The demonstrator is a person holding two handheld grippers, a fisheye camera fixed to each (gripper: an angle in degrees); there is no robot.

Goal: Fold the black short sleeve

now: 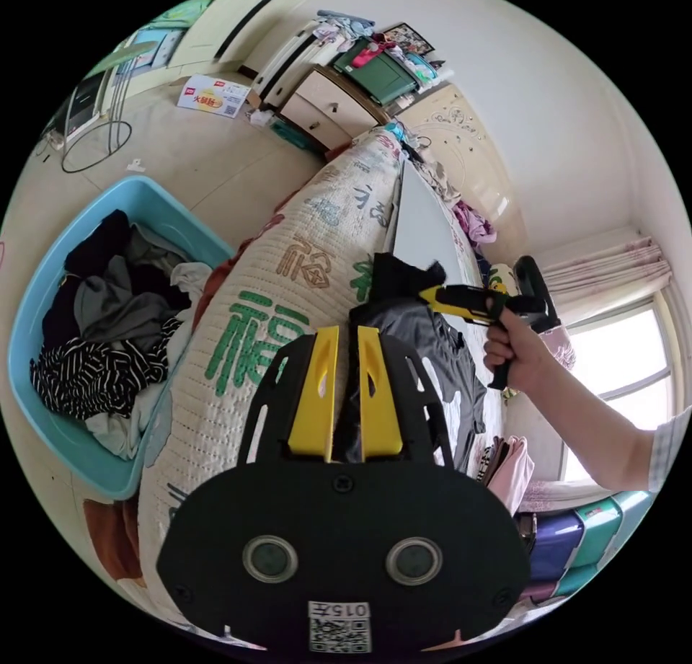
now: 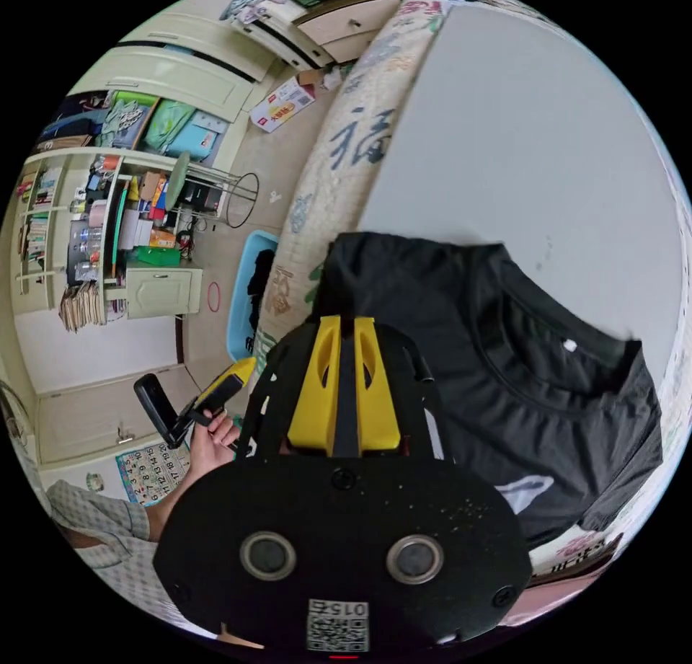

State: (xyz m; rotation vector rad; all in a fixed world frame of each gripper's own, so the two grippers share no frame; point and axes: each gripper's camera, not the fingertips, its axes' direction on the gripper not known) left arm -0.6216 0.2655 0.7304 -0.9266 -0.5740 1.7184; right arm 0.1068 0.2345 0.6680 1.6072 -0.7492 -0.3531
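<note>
The black short sleeve shirt (image 2: 504,375) lies partly spread on a pale grey sheet (image 2: 533,152), its collar toward the view's right. My right gripper (image 2: 347,321) is shut on its edge, with dark cloth filling the narrow gap between the yellow jaws. In the left gripper view the shirt (image 1: 440,354) hangs lifted over the bed. My left gripper (image 1: 348,330) is shut on one part of it. A hand holds the right gripper (image 1: 427,293) further off, clamped on a raised black corner. The left gripper (image 2: 245,367) also appears, held in a hand, low on the left.
A blue laundry basket (image 1: 43,404) full of dark and striped clothes stands on the floor beside the quilted bed cover (image 1: 288,260). Folded pink clothes (image 1: 515,469) lie near the window (image 1: 627,361). A drawer cabinet (image 1: 324,105) and cluttered shelves (image 2: 108,217) line the walls.
</note>
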